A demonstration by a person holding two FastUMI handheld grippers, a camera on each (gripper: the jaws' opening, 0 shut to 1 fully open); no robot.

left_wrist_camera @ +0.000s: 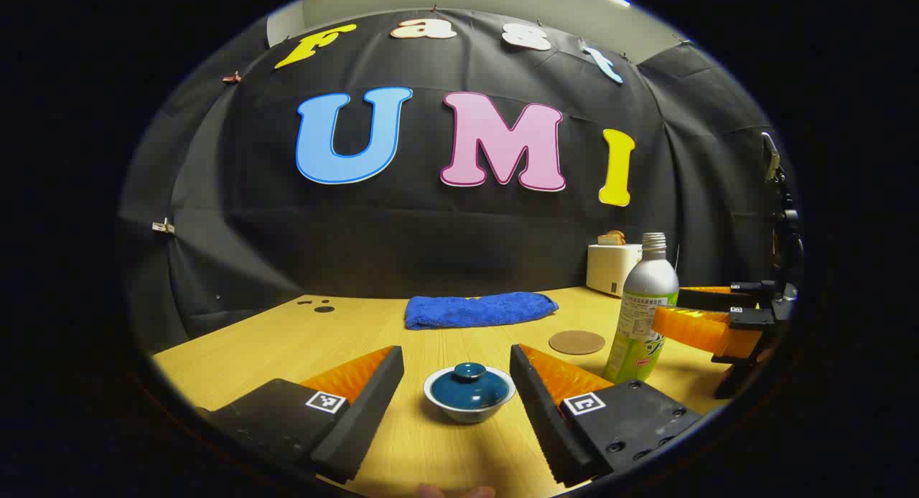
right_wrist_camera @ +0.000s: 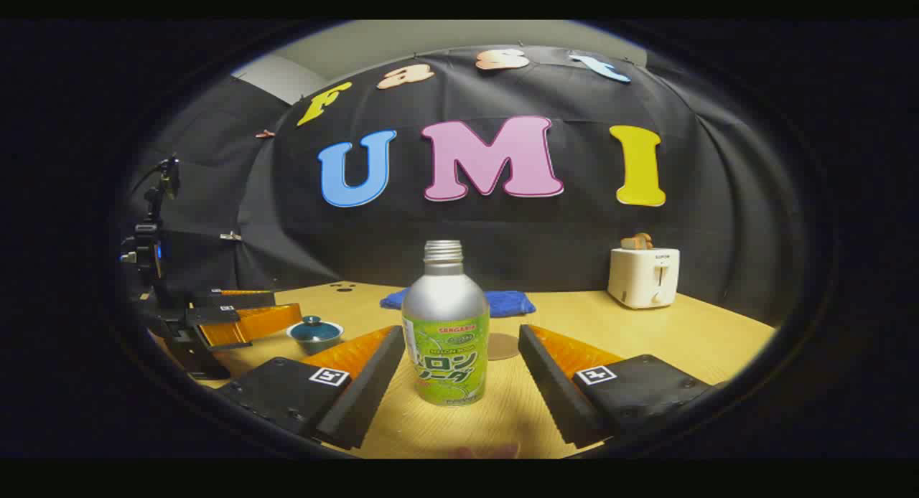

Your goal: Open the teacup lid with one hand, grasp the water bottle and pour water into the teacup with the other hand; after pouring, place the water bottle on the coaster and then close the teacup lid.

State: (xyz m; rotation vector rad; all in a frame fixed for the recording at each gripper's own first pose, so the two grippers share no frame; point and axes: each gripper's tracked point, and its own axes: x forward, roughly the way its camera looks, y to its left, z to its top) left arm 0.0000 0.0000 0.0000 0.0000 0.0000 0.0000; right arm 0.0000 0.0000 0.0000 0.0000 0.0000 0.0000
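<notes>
L gripper [left_wrist_camera: 456,383] open wide, fingers either side of teacup [left_wrist_camera: 469,403] w/o touching; cup sits on wooden table [left_wrist_camera: 237,347], blue lid [left_wrist_camera: 469,387] on it, knob up. In left gripper view the water bottle [left_wrist_camera: 641,311] stands upright to the right of the cup, cap off, bare threaded neck showing; round brown coaster [left_wrist_camera: 576,342] lies just beside the bottle, between it and a folded blue towel [left_wrist_camera: 479,310] further back. R gripper [right_wrist_camera: 457,376] also open wide, fingers flanking the bottle [right_wrist_camera: 445,326] w/ clear gaps both sides, no contact; bottle standing on table, not on coaster [right_wrist_camera: 502,346], which peeks out behind its right side. In right gripper view the teacup [right_wrist_camera: 315,334] is off to the left w/ L gripper [right_wrist_camera: 244,313] around it. White toaster [right_wrist_camera: 643,276] w/ bread in slot at back right near the black cloth wall [right_wrist_camera: 215,196]. Towel [right_wrist_camera: 511,301] partly hidden behind bottle.
</notes>
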